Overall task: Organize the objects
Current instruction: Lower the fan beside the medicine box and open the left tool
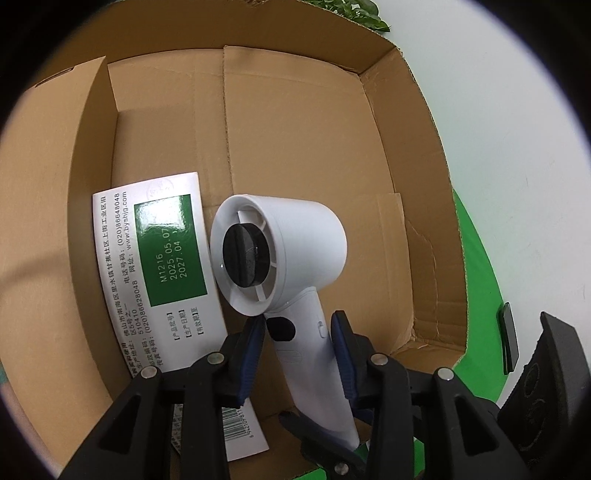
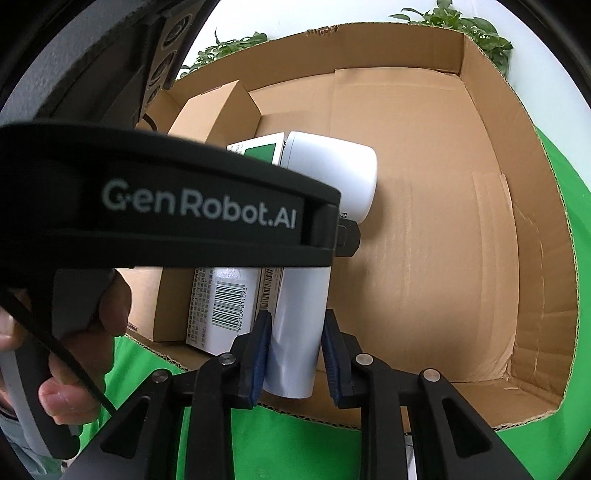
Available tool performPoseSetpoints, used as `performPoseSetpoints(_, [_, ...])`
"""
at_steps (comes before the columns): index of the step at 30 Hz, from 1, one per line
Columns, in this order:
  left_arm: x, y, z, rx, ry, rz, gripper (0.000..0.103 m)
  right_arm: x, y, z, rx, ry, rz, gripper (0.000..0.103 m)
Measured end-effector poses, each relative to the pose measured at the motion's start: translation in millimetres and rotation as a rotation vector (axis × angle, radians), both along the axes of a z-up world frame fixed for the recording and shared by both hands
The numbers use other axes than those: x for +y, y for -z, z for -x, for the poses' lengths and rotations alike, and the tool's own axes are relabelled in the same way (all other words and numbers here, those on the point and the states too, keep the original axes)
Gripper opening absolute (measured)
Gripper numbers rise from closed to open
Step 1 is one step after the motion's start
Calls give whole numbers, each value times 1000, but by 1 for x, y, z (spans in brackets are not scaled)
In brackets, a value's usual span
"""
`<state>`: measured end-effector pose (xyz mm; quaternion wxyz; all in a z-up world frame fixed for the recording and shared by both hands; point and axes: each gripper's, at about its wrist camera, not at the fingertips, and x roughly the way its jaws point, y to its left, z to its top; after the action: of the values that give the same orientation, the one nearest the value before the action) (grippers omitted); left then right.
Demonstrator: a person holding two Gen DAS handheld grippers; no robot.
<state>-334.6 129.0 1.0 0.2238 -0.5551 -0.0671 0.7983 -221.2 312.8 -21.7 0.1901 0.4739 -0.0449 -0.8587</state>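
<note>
A white hair dryer (image 1: 295, 251) lies in an open cardboard box (image 1: 295, 122), barrel pointing away, black rear grille toward me. My left gripper (image 1: 297, 332) straddles its handle, with small gaps at both blue pads, so it is open. In the right wrist view my right gripper (image 2: 293, 343) straddles the end of the handle (image 2: 295, 332), with gaps at both pads. The left gripper's black body (image 2: 166, 206) crosses that view and hides much of the dryer. A white and green carton (image 1: 162, 266) lies left of the dryer.
A brown inner box (image 2: 218, 107) stands at the cardboard box's left wall. The right half of the box floor (image 2: 424, 221) is bare cardboard. A green cloth (image 2: 295, 443) lies under the box. Plant leaves (image 2: 465, 22) show behind it.
</note>
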Motion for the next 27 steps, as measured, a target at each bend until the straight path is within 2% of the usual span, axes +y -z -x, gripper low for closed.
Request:
performPoseSetpoints(11, [-10,-9,2,9,5,-17,36,-6,1,12,3,19,12,24])
performPoseSetpoints(14, [-15,-18,-2,64,2,17,36,-9,4,16,-10,30,8,23])
performPoseSetpoints(18, [-26,-27,-8,93,-5,22,36,-14,7,23,-26,40,7,23])
performPoseSetpoints(27, [-83,-47,-28,154,-110,-66,36,-36,12,35,-35,49,-53,24])
